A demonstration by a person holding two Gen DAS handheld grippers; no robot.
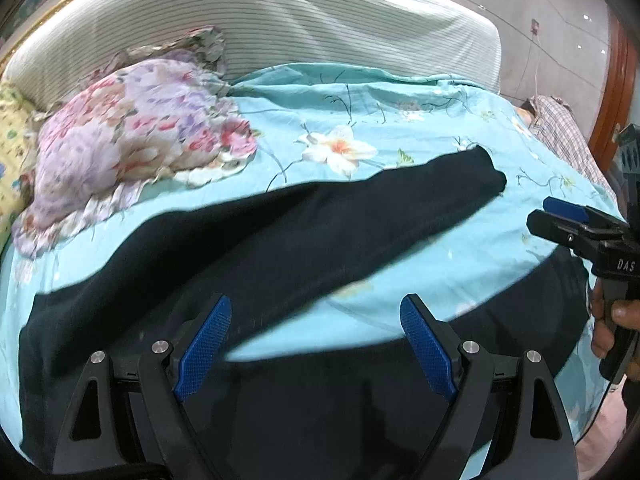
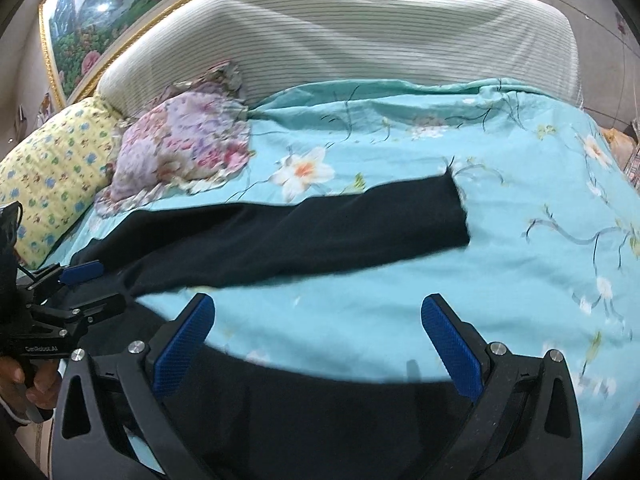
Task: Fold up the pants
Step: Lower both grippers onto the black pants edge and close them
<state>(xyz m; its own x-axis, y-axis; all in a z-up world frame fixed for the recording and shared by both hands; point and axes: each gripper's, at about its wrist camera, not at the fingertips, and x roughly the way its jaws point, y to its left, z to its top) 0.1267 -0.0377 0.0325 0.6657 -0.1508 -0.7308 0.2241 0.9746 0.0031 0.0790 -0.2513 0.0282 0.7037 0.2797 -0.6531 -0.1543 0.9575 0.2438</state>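
Black pants (image 1: pixel 304 232) are lying spread across the turquoise floral bedspread (image 1: pixel 420 128), one leg reaching toward the right of centre. You are holding the left gripper (image 1: pixel 316 344) and right gripper (image 2: pixel 318 344) wide open, empty, at the lower frame, over the garment's near edge.

The black pants (image 2: pixel 304 232) lie spread on a bed with a turquoise floral cover (image 2: pixel 520 280), one leg reaching toward the right. The right gripper (image 2: pixel 318 344) hovers above the near leg, its blue-padded jaws wide apart. At the left edge, the left gripper (image 2: pixel 94 284) touches the pants. A floral pillow (image 2: pixel 184 148) and a yellow pillow (image 2: pixel 56 172) rest by the striped headboard (image 2: pixel 360 32).
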